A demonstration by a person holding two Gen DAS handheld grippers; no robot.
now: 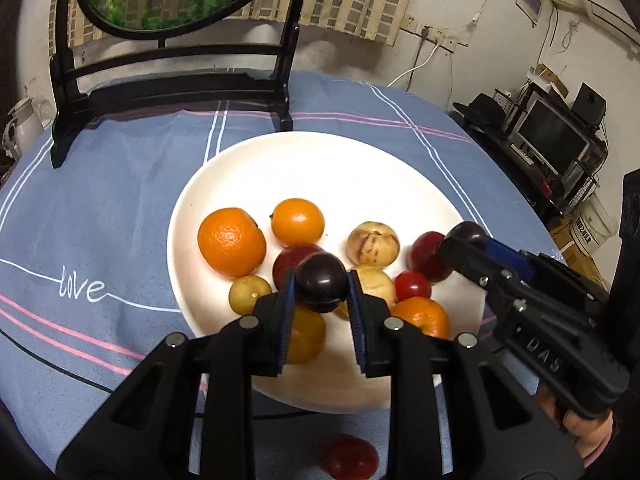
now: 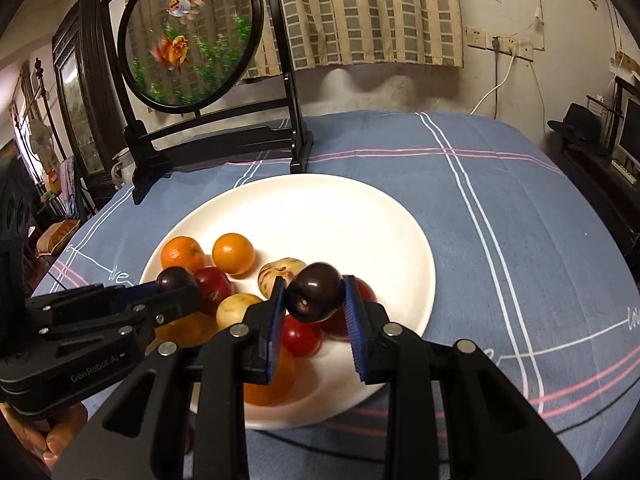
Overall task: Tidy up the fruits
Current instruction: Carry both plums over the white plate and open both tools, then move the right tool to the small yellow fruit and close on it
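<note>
Left gripper [image 1: 321,294] up over the near side of the white plate [image 1: 320,168], jaws clamped on a dark plum [image 1: 321,286], blue pads pressed to both flanks. Right gripper [image 2: 315,296] hovering over the plate too, jaws closed on a second dark plum [image 2: 315,296], held clear above the pile.

Down on the plate, crowded toward the near half: large orange [image 1: 231,242] at the left, smaller orange [image 1: 298,222] just beside it, speckled tan fruit [image 1: 373,243] to the right, red plum [image 1: 292,266] partly hidden behind the left catch. Small yellow-green fruit [image 1: 249,294] at the near left rim, cherry tomato [image 1: 413,285] next to another tan fruit [image 1: 376,286], one more orange [image 1: 424,316] beneath those. Far half of the plate bare and white.

Off the plate, on the blue striped cloth [image 1: 100,208] covering the worktop: a lone red fruit [image 1: 352,456] lying near the camera, blurred, between the left gripper's arms.

At the back of the worktop, a round goldfish screen [image 2: 188,36] upright in its black stand [image 2: 224,140].
</note>
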